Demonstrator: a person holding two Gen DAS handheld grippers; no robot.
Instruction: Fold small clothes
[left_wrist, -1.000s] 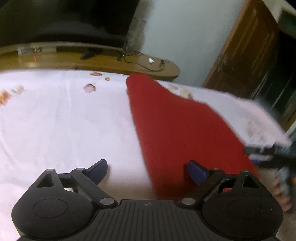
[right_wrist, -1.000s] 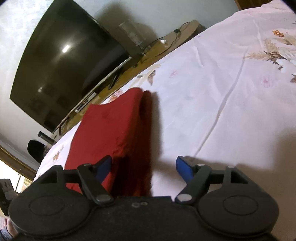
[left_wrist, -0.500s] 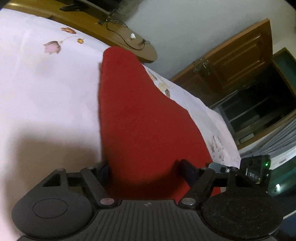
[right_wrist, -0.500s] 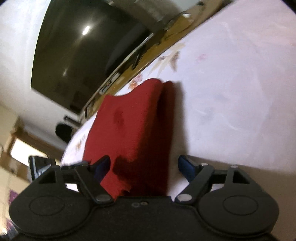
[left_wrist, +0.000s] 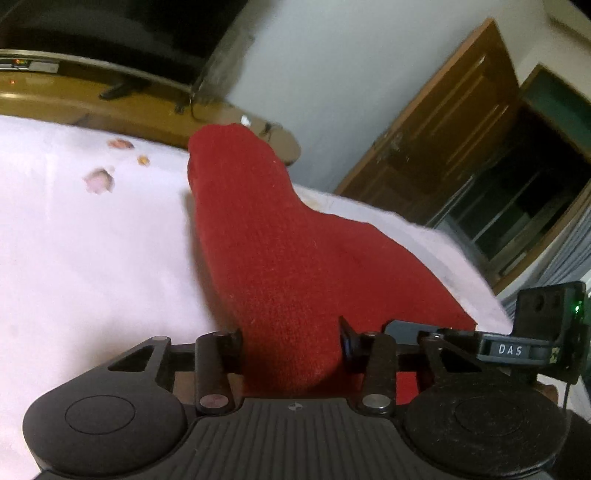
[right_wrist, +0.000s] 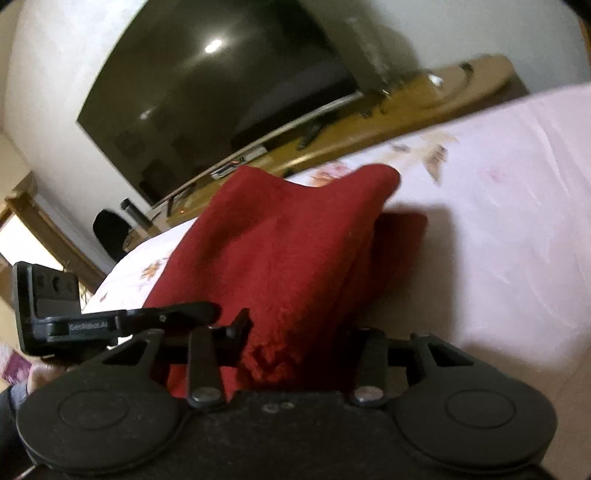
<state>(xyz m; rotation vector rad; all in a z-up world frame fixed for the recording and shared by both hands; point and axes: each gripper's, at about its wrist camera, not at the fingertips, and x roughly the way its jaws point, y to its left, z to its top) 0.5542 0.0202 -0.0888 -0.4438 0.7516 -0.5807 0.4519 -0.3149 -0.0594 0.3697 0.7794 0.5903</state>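
The left gripper (left_wrist: 291, 338) has its jaws clenched on the near edge of the red cloth (left_wrist: 295, 266), and the right gripper (right_wrist: 295, 332) has its jaws clenched on the same red cloth (right_wrist: 280, 251) alongside. The cloth is raised at the near end, with its far end draped on the bed (left_wrist: 92, 251). A television (right_wrist: 214, 92) stands on a wooden stand (right_wrist: 406, 107) beyond the bed (right_wrist: 498, 221).
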